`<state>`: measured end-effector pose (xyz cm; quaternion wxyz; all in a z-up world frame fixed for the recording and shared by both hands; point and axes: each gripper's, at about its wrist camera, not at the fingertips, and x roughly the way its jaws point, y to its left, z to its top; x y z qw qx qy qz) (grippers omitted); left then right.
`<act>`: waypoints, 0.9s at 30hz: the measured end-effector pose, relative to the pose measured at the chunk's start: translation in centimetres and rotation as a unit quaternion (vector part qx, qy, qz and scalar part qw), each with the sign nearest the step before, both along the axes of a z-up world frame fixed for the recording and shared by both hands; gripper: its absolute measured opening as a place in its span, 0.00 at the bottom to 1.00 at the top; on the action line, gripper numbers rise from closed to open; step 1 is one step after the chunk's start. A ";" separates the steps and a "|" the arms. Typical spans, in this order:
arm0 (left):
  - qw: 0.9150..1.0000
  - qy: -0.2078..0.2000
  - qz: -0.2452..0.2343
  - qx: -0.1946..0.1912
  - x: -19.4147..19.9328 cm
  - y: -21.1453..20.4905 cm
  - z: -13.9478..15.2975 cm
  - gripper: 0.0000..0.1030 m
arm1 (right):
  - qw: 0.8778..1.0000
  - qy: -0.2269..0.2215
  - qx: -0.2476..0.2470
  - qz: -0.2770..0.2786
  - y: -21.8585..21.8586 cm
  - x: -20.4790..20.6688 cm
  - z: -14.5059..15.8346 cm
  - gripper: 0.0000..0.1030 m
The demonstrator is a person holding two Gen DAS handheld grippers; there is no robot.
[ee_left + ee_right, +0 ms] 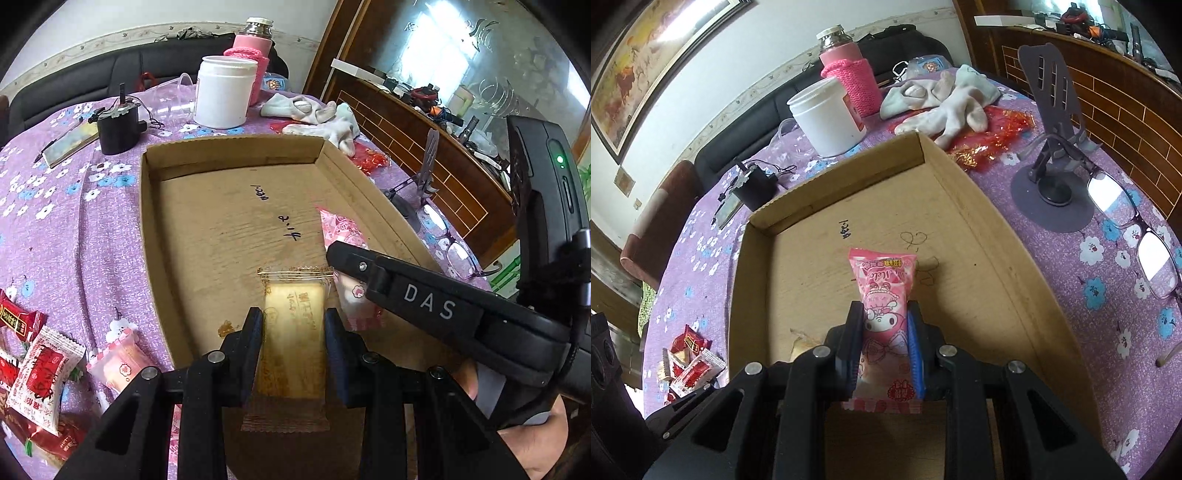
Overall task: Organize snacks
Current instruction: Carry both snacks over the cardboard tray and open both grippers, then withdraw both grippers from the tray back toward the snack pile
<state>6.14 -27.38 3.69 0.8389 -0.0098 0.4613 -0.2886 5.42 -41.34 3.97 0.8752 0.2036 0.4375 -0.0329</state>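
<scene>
A shallow cardboard box (155, 206) lies open on the purple flowered tablecloth. My left gripper (293, 321) is shut on a yellow-brown biscuit packet (293, 332), held over the box's near end. The right gripper (884, 319) is shut on a pink cartoon snack packet (882, 291), also over the box (979, 206). In the left wrist view the right gripper's black finger (354, 258) crosses from the right, with the pink packet (340, 229) showing past it. Loose red-and-white snack packets (40, 373) and a pink one (118, 362) lie on the cloth left of the box; the red ones (690, 362) show in the right wrist view too.
Behind the box stand a white jar (223, 92), a pink-sleeved flask (255, 55), a black motor-like device (120, 125) and white socks (321, 118). To the right are a grey phone stand (1052, 155) and glasses (1134, 236). A wooden cabinet (424, 122) borders the table.
</scene>
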 end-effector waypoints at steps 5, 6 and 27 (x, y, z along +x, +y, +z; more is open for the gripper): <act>1.000 -0.009 0.001 0.009 -0.2 -0.2 0.1 0.33 | 1.000 0.004 -0.003 -0.003 0.0 0.0 -0.1 0.22; 1.000 -0.011 0.000 0.012 -0.3 -0.3 0.1 0.33 | 1.000 0.004 -0.004 -0.004 -0.1 0.0 -0.1 0.22; 0.991 -0.112 0.041 0.060 -2.6 2.2 2.9 0.47 | 0.998 -0.058 -0.017 0.013 1.4 -1.3 2.6 0.26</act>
